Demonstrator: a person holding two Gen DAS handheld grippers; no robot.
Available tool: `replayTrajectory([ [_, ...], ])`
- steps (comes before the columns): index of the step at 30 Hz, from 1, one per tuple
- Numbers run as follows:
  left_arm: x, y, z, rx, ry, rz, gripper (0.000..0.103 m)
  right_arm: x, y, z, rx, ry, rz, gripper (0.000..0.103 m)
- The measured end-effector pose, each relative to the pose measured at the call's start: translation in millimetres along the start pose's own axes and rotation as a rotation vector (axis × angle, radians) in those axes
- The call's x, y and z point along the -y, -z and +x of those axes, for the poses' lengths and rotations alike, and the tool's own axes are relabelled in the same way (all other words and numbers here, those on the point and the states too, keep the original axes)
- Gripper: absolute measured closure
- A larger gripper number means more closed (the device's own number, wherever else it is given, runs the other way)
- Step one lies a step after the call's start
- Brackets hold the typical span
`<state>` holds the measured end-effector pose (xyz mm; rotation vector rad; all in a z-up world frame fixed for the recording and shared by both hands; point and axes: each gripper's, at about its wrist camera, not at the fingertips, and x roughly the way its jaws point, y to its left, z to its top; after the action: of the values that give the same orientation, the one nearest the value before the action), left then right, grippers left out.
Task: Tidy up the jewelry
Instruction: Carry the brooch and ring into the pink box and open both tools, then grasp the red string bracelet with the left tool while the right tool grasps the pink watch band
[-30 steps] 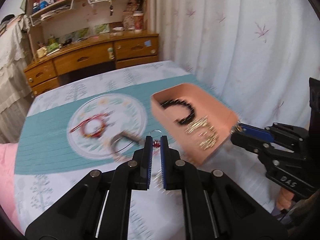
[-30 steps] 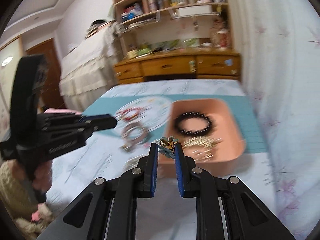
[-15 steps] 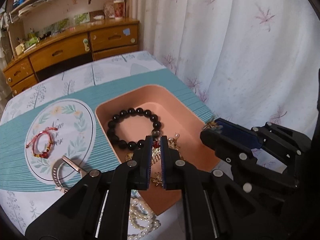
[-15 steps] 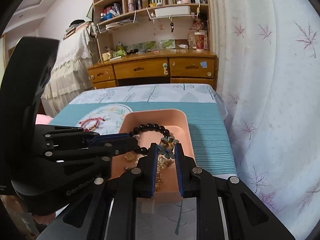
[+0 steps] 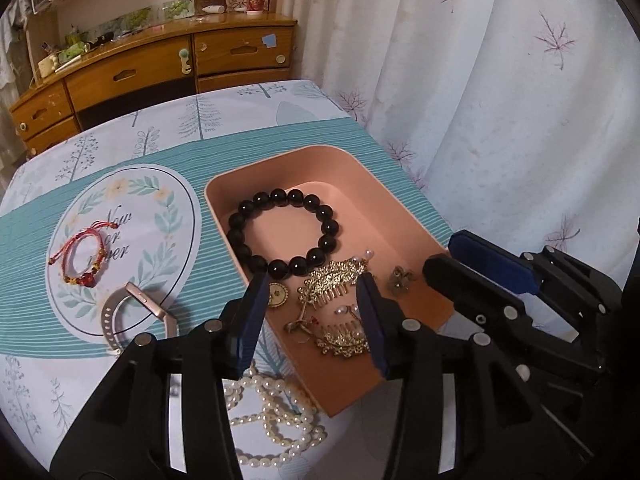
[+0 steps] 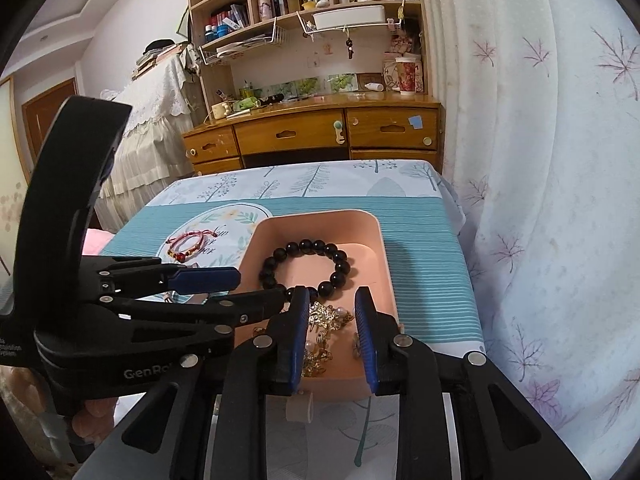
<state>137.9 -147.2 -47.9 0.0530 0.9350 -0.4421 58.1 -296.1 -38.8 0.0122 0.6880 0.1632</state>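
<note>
The pink tray [image 5: 394, 204] sits on the teal runner [image 5: 36, 320] of the table; in it lie a black bead bracelet [image 5: 326, 212], 2 gold hair combs [image 5: 334, 280], a round gold piece [image 5: 277, 294] and a small earring [image 5: 400, 280]; on the cloth outside it are a red cord bracelet [image 5: 82, 254], a watch band [image 5: 132, 312] and a pearl necklace [image 5: 276, 416]. The left gripper [image 5: 314, 300] hangs over the tray's near end, its jaws opening with nothing pinched between them; the right gripper [image 6: 332, 312] is beside it, jaws also opening, gripping nothing.
</note>
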Motion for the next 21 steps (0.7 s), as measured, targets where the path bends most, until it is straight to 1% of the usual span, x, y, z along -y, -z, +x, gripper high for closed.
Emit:
replayTrajectory([
  [4,-2,6,-11,0.004,0.015,-0.011,0.06,-3,2,-5,-0.009,0.0,0.002,0.079],
  [7,-5,12,-21,0.001,0.007,-0.017,0.059,-7,2,-10,-0.017,-0.005,0.006,0.073],
  [8,-6,14,-23,-0.001,0.002,-0.019,0.059,-8,3,-11,-0.017,-0.01,0.009,0.068],
  [9,-10,17,-27,-0.006,-0.007,-0.022,0.059,-9,2,-14,-0.015,-0.014,0.011,0.066],
  [12,-21,20,-36,-0.025,-0.025,-0.037,0.058,-20,0,-21,-0.014,-0.037,0.003,0.066],
  [18,-68,19,-66,-0.046,-0.103,-0.104,0.058,-54,-13,-30,-0.024,-0.106,-0.031,0.066],
  [21,-95,15,-84,-0.054,-0.149,-0.135,0.058,-79,-24,-32,-0.04,-0.167,-0.057,0.066],
])
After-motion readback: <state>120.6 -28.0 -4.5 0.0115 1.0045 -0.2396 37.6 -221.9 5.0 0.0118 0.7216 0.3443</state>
